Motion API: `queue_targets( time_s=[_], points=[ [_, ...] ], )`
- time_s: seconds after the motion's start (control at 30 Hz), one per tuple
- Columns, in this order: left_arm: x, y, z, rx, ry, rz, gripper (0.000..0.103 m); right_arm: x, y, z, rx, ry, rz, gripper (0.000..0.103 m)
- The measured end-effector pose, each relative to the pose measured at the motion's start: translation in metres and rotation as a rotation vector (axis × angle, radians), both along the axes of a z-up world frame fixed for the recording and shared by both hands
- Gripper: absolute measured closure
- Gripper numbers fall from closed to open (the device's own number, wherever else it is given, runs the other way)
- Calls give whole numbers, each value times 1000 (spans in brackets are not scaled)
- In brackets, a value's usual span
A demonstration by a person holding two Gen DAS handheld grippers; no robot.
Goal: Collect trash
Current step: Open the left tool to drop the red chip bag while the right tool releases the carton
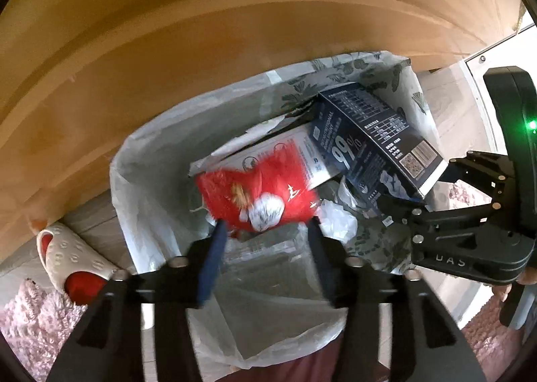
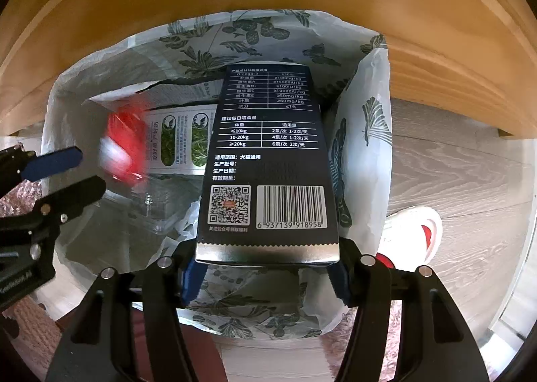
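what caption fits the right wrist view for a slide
Right gripper holds a dark box over the lined bin.

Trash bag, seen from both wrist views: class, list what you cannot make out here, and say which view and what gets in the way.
- Red packet: motion-blurred in both views, print unreadable.
- Bottom of the trash bag: right wrist view, hidden by the dark box held in the right gripper.
- Clear plastic tray: left wrist view, partly hidden behind the left gripper fingers.
- Slipper: left wrist view, partly behind the bag's edge.
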State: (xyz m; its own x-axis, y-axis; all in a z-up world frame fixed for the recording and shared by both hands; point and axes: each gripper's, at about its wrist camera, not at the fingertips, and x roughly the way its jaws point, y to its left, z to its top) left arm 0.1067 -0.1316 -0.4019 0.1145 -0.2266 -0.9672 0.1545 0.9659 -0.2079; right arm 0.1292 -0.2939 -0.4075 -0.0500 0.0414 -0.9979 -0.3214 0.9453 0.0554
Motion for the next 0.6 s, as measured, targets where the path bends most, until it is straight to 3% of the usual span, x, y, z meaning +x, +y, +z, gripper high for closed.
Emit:
queue_targets(
  time_s=[0.1,0.5,0.6],
  points=[
    [1,0,1,9,3,7,39,1,-2,-2,8,6,-6,43],
    [-1,11,5,34,-2,62,37,-4,-4,8,54,-38,-12,26],
    [-2,15,9,28,-10,80,37,-5,-3,14,65,-60,-6,26]
  ],
)
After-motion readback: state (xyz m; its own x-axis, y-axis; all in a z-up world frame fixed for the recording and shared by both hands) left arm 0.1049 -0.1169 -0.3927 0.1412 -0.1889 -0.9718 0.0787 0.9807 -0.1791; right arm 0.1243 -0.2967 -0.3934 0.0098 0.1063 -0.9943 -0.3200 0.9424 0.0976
